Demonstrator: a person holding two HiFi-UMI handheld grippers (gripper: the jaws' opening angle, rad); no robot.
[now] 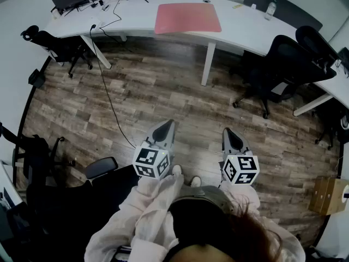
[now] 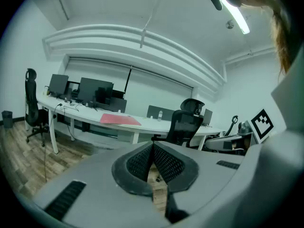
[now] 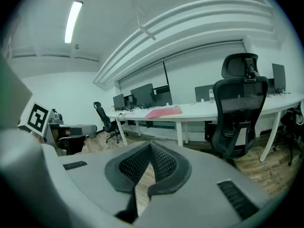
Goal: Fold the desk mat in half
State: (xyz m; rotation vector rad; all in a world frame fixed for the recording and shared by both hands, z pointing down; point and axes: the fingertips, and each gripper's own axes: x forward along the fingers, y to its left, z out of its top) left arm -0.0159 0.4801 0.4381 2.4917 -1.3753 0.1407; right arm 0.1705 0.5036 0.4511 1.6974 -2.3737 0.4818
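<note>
Two grippers hang low in front of us, both closed and empty. The left gripper (image 1: 163, 131) shows its meshed pads meeting at the tips in its own view, and the right gripper (image 1: 232, 139) shows the same, with only wood floor (image 1: 163, 91) visible through the gap below the pads. We see the red desk mat (image 1: 188, 18) lying flat on the white curved desk (image 1: 245, 29). It is well apart from both grippers, across a stretch of open floor, ahead of us and roughly between the lines along which the two point. Its near long edge runs close to the desk's front rim, and nothing rests on it. We judge it to be a thin, light, limp sheet. It should bend easily into the fold, but it may sag between two holds, and a smooth underside could slide on the desk top when an edge is pushed. We would take it by the two corners of one short edge, one corner per gripper, pinching only the sheet and lifting just clear before carrying that edge over to the opposite one. The jaws must open first, and we must walk up to the desk. A black office chair (image 1: 272, 64) stands to our right, beside that path rather than in it.
</note>
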